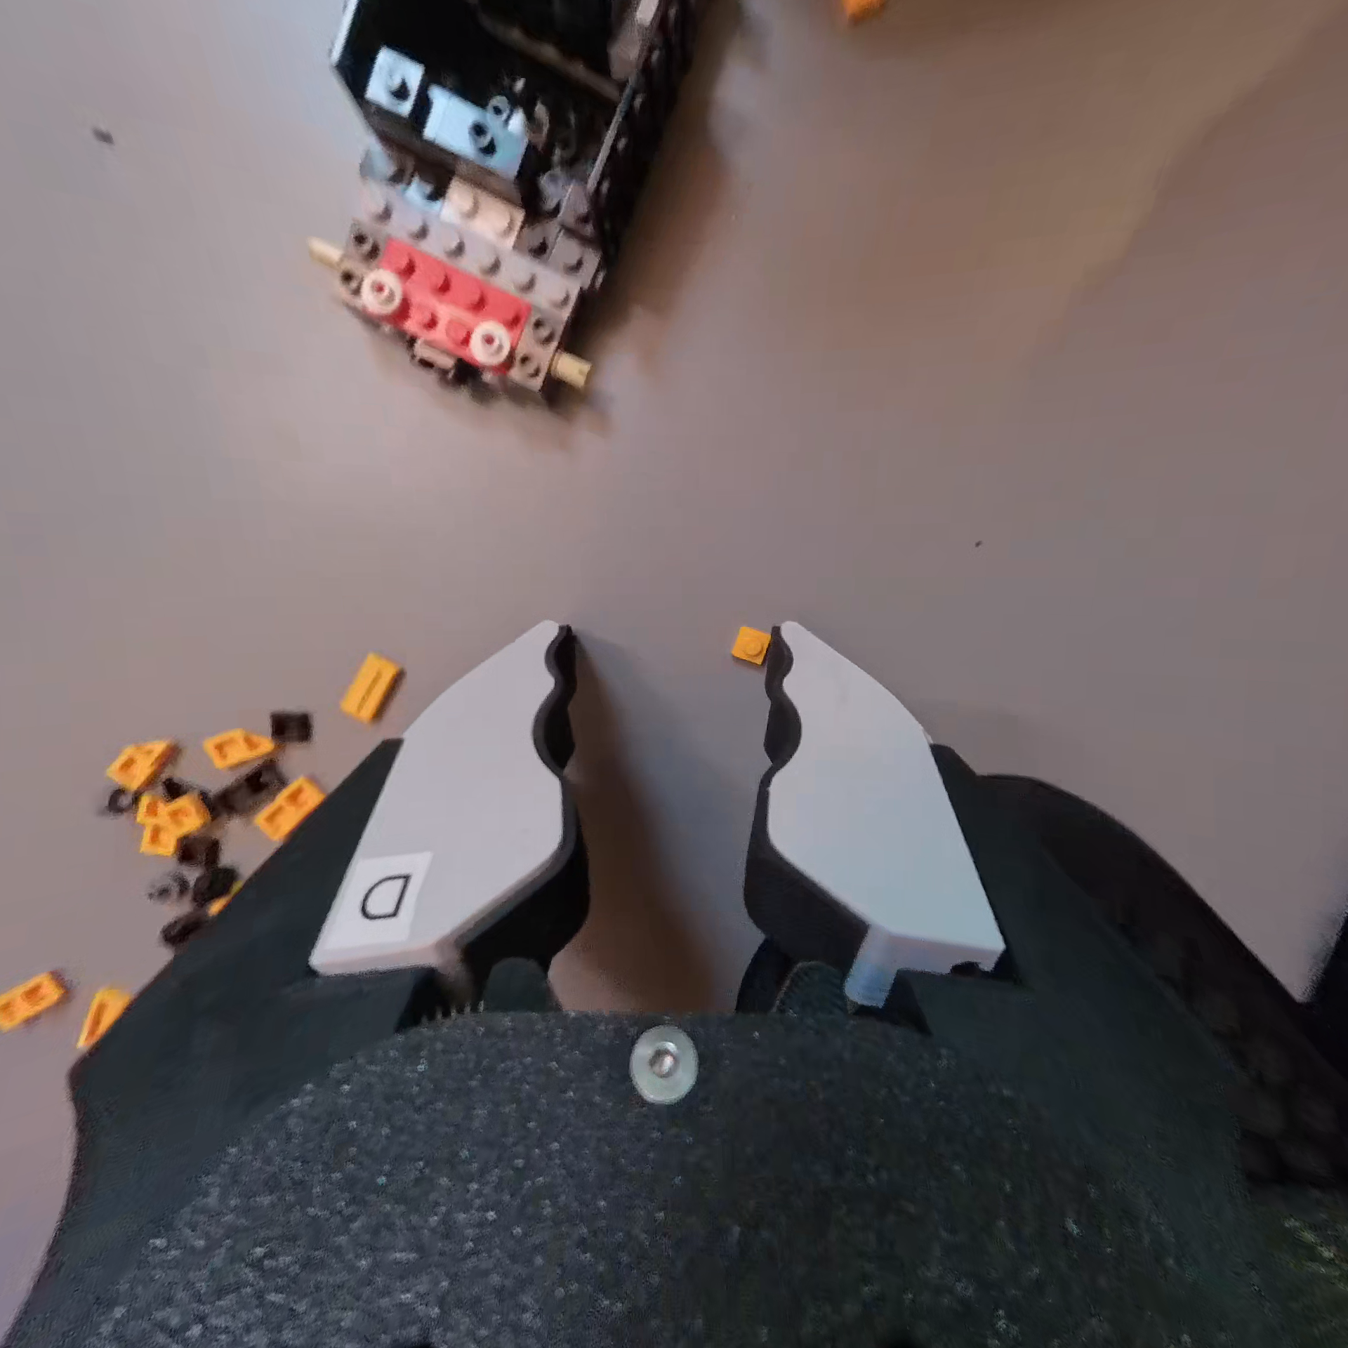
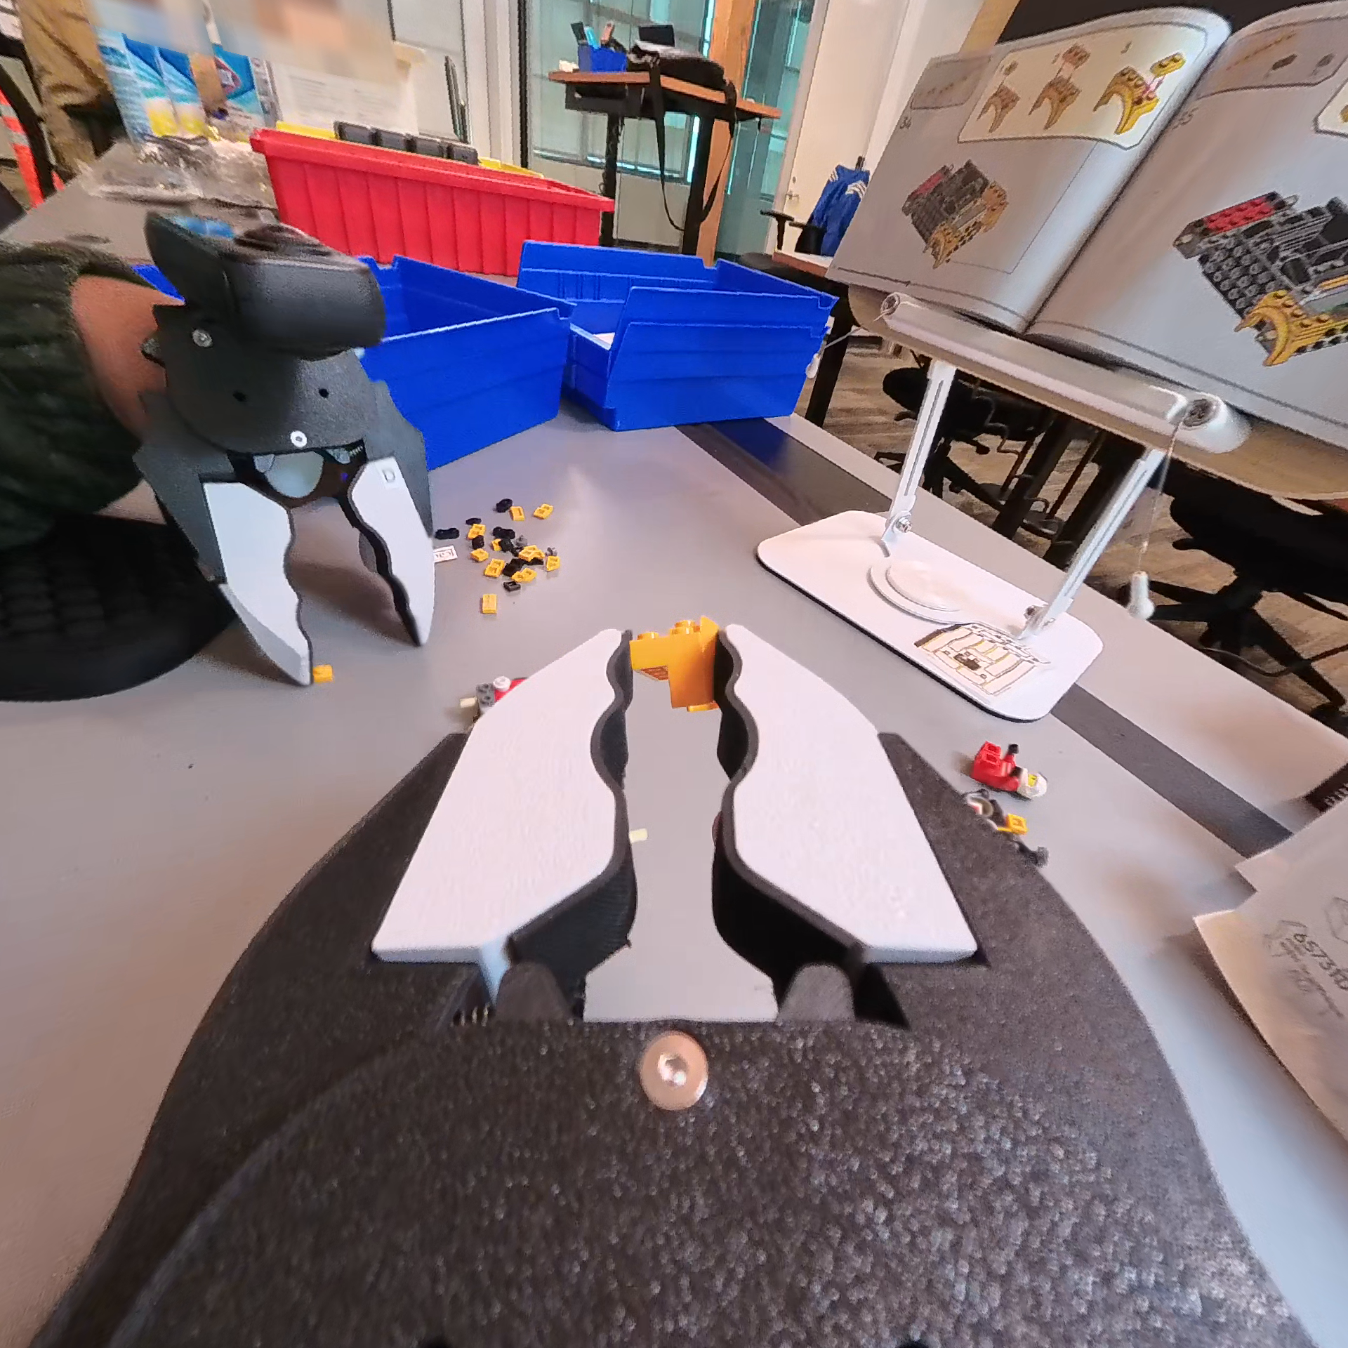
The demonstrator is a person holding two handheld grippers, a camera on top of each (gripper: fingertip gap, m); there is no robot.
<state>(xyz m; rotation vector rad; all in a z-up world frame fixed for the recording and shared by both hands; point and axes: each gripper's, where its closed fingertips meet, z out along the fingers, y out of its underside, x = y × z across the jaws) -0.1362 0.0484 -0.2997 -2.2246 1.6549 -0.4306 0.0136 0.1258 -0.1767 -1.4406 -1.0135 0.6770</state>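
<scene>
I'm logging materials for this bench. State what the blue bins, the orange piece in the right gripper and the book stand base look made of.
Blue bins: moulded plastic, judging by the ribbed walls and dull sheen. Orange piece, clamped in the right gripper: glossy hard plastic with studs on top. Stand base: smooth white and thin, probably painted metal, though plastic cannot be ruled out.

Grey table [image 2: 656, 467], wooden desk [image 2: 660, 95] (by glazed partitions [image 2: 620, 80]), black chairs [image 2: 970, 430]

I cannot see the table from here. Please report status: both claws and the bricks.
Left claw open, small orange plate at one fingertip. Right claw shut on orange brick assembly. Loose brick pile nearby.
</scene>
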